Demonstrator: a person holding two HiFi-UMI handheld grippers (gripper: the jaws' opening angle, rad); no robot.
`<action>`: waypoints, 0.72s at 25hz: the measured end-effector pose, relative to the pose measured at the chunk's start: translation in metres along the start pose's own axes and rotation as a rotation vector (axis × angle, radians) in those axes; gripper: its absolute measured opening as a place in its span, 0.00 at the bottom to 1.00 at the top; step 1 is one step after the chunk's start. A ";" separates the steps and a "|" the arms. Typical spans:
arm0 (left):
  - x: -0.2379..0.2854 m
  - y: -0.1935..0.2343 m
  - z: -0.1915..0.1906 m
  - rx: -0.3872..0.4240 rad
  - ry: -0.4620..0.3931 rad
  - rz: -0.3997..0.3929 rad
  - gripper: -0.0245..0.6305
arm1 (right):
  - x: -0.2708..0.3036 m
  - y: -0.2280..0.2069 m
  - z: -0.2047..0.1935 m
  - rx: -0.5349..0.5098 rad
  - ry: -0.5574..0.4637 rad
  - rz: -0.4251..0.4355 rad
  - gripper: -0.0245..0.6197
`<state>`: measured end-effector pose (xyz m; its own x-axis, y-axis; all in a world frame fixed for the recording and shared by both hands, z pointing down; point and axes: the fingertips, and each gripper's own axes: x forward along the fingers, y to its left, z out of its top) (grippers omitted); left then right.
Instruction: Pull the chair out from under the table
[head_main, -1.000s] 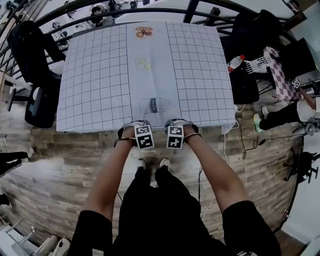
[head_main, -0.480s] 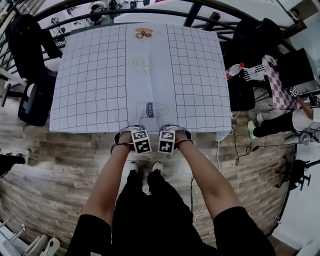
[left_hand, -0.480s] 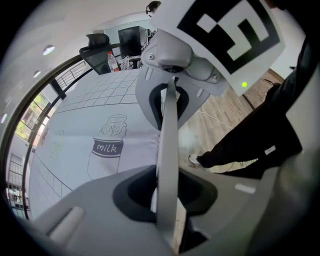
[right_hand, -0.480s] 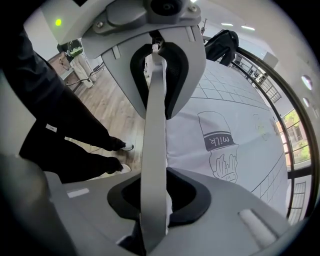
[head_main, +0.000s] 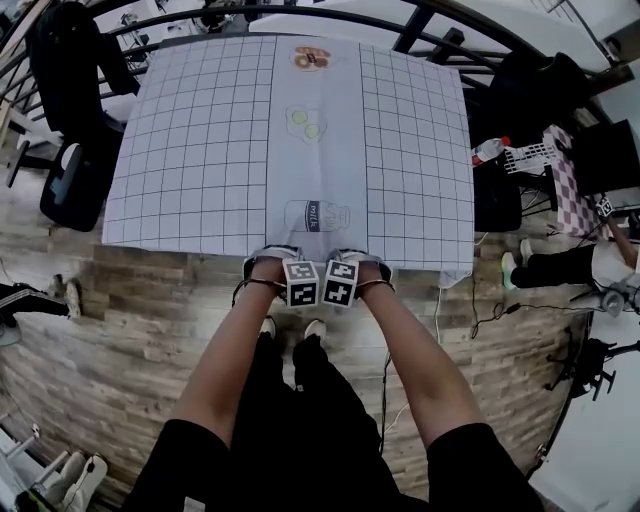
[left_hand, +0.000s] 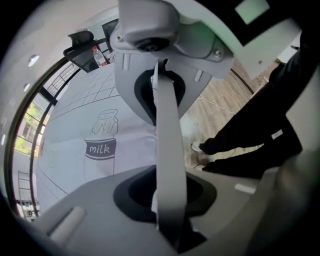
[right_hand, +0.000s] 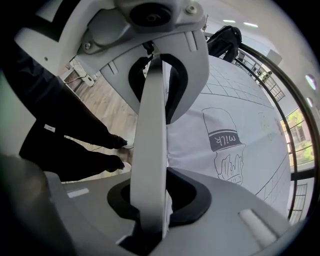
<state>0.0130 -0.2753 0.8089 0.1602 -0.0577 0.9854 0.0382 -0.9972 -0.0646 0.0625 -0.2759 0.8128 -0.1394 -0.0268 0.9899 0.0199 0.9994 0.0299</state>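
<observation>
Chair back (left_hand: 169, 165): only its pale top rail shows, in your two gripper views. It runs along the tablecloth's hem at the table's near edge. Everything below it is tucked under the table, and in the head view the cloth hides it.
Left gripper (head_main: 302, 284): it points straight down at the table's near edge. Your jaws are closing, with the rail between them and touching both. No gap shows.
Right gripper (head_main: 340, 283): it sits just beside the left one, marker cubes almost touching, and also points down. Its jaws are clenched on the same rail.
Your arms (head_main: 235, 350): both are bare and stretched forward, converging on the middle of the near edge.
Your shoes (head_main: 268, 326): pale toes on the floor just short of the table, below your hands.
Tablecloth (head_main: 190, 150): white with a dark grid on both sides and a plain strip down the centre. It covers the whole top and hangs over the near edge.
Prints on the strip: a milk bottle (head_main: 316, 215) is nearest you, fried eggs (head_main: 306, 122) are at the middle, and doughnuts (head_main: 311, 58) are at the far end.
Floor (head_main: 120, 340): wood-look planks, with cables trailing at your right.
Black office chair (head_main: 72, 150): it stands beside the table's left side.
Plastic bottle (head_main: 488, 150): red cap, lying tilted among the clutter right of the table.
Seated person (head_main: 550, 268): dark trousers and pale shoes, well apart at the far right.
</observation>
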 end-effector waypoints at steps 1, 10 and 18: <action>0.001 0.004 0.000 -0.011 0.005 -0.013 0.16 | -0.001 -0.004 0.000 0.000 0.000 0.004 0.15; 0.004 0.005 0.004 -0.035 -0.006 -0.051 0.14 | -0.003 -0.006 0.003 0.020 -0.040 0.018 0.13; 0.002 -0.006 0.004 -0.023 0.000 -0.015 0.15 | -0.004 0.006 0.001 0.007 -0.005 -0.004 0.14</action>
<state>0.0171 -0.2694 0.8102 0.1596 -0.0425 0.9863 0.0180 -0.9988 -0.0459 0.0623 -0.2701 0.8093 -0.1445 -0.0304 0.9890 0.0126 0.9994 0.0326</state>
